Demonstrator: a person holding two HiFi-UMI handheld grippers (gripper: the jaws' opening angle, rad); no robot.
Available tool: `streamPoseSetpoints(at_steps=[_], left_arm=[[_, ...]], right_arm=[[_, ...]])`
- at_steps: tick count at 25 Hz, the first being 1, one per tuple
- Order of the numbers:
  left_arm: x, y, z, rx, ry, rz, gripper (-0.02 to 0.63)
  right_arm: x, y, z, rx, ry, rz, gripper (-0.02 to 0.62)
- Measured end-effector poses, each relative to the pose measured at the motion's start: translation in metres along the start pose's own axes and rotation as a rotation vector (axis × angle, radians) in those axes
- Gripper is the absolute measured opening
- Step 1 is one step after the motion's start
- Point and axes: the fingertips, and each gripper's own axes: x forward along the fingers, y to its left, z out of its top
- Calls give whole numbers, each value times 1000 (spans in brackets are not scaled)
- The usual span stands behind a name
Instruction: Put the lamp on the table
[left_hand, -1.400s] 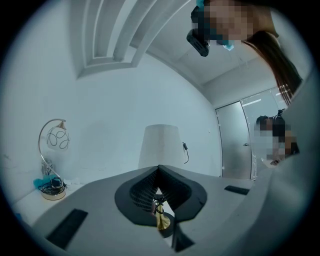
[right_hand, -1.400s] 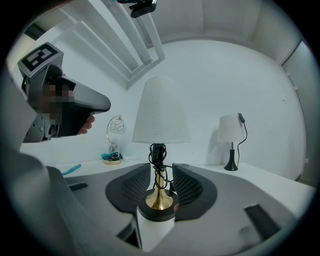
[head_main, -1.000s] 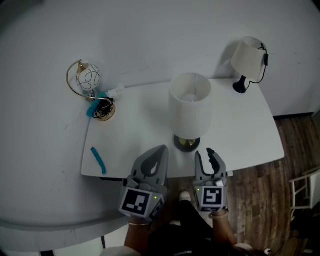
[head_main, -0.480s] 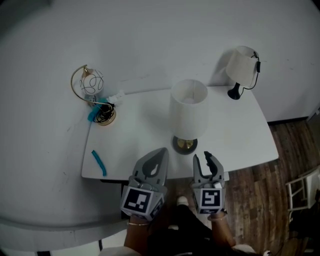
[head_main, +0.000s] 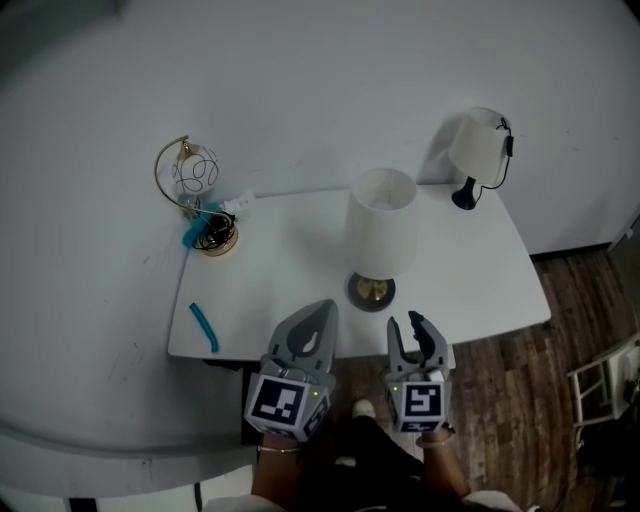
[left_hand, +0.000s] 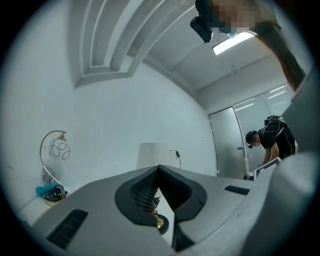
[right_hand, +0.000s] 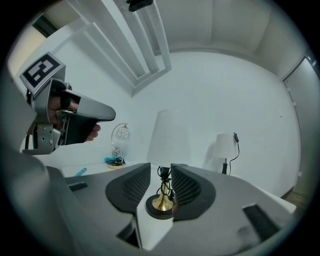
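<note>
White-shaded table lamp (head_main: 382, 232), with cylindrical shade, brass stem and dark round base, standing upright near the front edge of the white rectangular table (head_main: 290, 260). Left gripper (head_main: 322, 310): jaws pressed together, empty. Right gripper (head_main: 405, 324): jaws spread, holding nothing, just short of the lamp's base. Rear corners: small white-shaded lamp on a black stand (head_main: 476, 150); gold hoop lamp with wire globe (head_main: 192, 185). Teal strip (head_main: 204, 326) near the left edge. White wall behind; dark wood-plank floor (head_main: 560, 400) at right.

Small white-shaded lamp (head_main: 475, 148): I see it upright, far right.
Gold hoop lamp (head_main: 198, 172): far left, teal bundle (head_main: 191, 230) by its base.
Blue strip (head_main: 204, 327): lying flat, near left.
</note>
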Motion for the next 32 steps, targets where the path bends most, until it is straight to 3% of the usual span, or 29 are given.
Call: streamPoseSetpoints(at_steps=[32], left_arm=[[-71,-18,23,-3,-62,-3,-2]], right_arm=[[-61,32,47,-57,-59,-34,60]])
